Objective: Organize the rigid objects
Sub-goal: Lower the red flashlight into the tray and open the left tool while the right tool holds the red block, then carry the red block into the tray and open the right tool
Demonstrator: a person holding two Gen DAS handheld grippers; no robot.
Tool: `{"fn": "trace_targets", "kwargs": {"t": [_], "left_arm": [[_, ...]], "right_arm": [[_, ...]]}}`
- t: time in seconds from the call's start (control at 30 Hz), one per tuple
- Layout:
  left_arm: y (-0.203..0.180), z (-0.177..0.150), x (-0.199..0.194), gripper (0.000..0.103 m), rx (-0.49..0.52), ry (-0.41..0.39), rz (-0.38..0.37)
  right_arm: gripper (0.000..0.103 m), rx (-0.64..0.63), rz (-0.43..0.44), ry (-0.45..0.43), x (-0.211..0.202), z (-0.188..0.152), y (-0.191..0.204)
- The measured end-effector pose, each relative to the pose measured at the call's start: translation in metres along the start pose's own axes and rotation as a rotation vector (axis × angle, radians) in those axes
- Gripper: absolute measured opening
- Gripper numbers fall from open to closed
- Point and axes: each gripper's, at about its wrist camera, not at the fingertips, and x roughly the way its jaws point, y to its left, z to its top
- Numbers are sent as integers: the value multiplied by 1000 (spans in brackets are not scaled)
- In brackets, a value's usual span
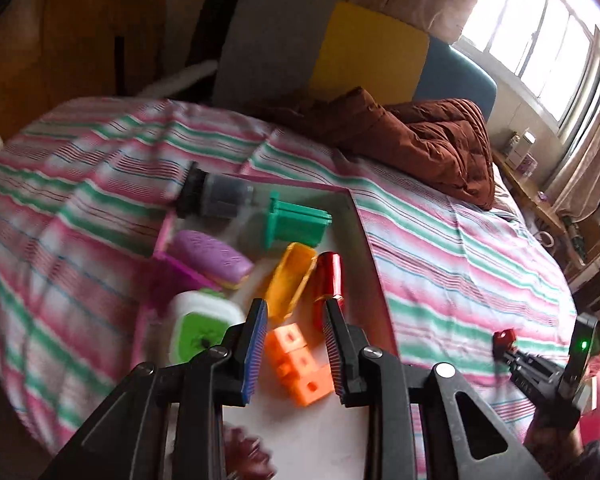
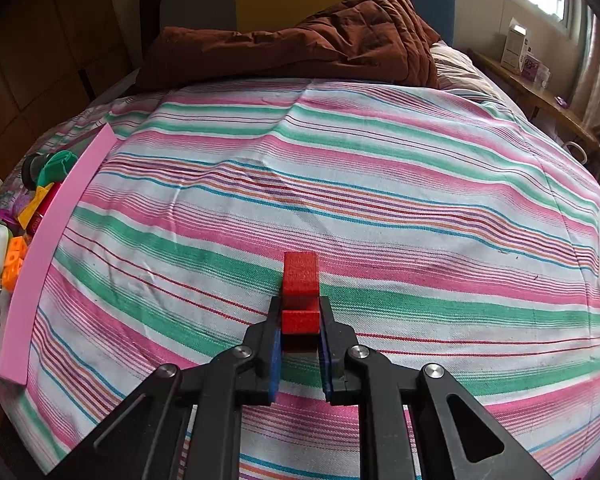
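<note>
Right gripper [image 2: 300, 320]: clenched on a red block [image 2: 300, 280], which juts forward past the fingertips, above the striped bedspread [image 2: 380, 200].
Left gripper [image 1: 296, 344]: jaws apart and grasping nothing, poised over the tray.
Tray [image 2: 40, 248]: pink-walled with a white floor, on the bed; it holds an orange cube piece [image 1: 300, 368], a red cylinder [image 1: 329, 276], a yellow scoop-shaped piece [image 1: 292, 280], a green stand-like piece [image 1: 296, 220], a purple case [image 1: 212, 258], a white-and-green box [image 1: 200, 324] and a dark jar [image 1: 216, 194].
Key relation: the tray lies well to the left of the held block, its near wall running lengthwise away from the camera; the block's long axis points forward along the fingers.
Nearer arm: the left is at the tray, the right well apart from it.
Likely next move: carry the block leftward over the pink wall and set it among the others.
Risk: clipping the wall, or crowding the left gripper.
</note>
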Motion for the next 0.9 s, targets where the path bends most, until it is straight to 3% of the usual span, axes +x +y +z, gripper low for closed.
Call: {"fn": "trace_targets", "kwargs": {"t": [0.37, 0.6, 0.9], "left_arm": [[26, -19, -55, 32, 35, -134, 134], [41, -24, -66, 34, 34, -158, 195], [62, -33, -70, 40, -5, -158, 268]], "right_arm": [[15, 31, -48, 24, -7, 5, 9], [15, 26, 110, -33, -34, 7, 60], [15, -135, 327, -98, -76, -1, 167]]}}
